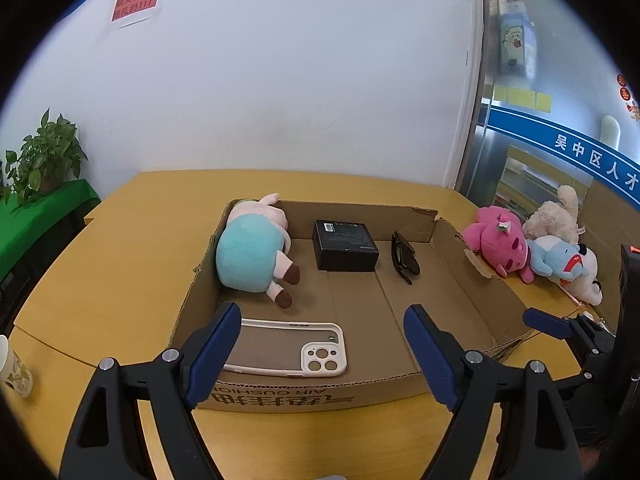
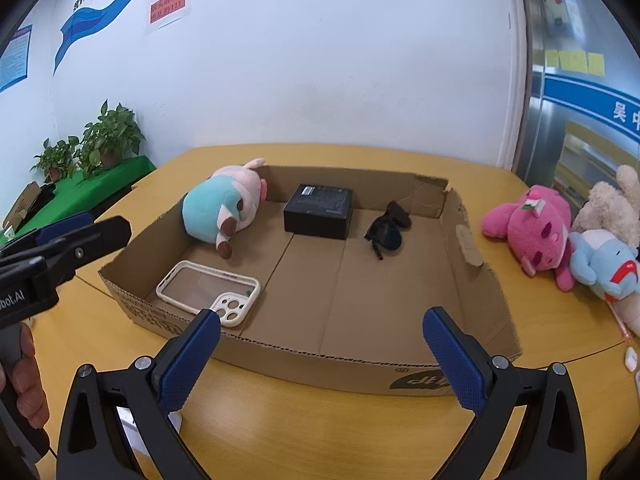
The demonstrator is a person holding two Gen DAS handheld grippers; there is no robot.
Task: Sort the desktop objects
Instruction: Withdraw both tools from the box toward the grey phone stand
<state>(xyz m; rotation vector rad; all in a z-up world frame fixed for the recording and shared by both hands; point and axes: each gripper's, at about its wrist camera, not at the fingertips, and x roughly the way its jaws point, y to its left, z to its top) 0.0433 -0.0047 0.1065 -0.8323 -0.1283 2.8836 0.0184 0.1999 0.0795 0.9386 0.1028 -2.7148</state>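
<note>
A shallow cardboard box (image 1: 472, 280) (image 2: 472, 288) lies on the yellow table. Inside it lie a teal-and-pink plush pig (image 1: 252, 252) (image 2: 216, 208), a black box (image 1: 345, 245) (image 2: 320, 211), black sunglasses (image 1: 406, 258) (image 2: 386, 230) and a cream phone case (image 1: 288, 346) (image 2: 208, 286). A pink plush (image 1: 500, 246) (image 2: 532, 230), a blue-and-white plush (image 1: 564, 264) (image 2: 604, 264) and a cream plush (image 1: 556, 216) (image 2: 612, 204) lie on the table right of the box. My left gripper (image 1: 322, 320) is open and empty above the box's near wall. My right gripper (image 2: 322, 324) is open and empty over the near edge.
Potted plants (image 1: 44, 156) (image 2: 92, 140) stand on a green-covered stand at the left. A paper cup (image 1: 14, 368) sits at the table's left edge. A white wall lies behind, a glass door (image 1: 540, 100) at right. Small white items (image 2: 630, 358) lie at the far right.
</note>
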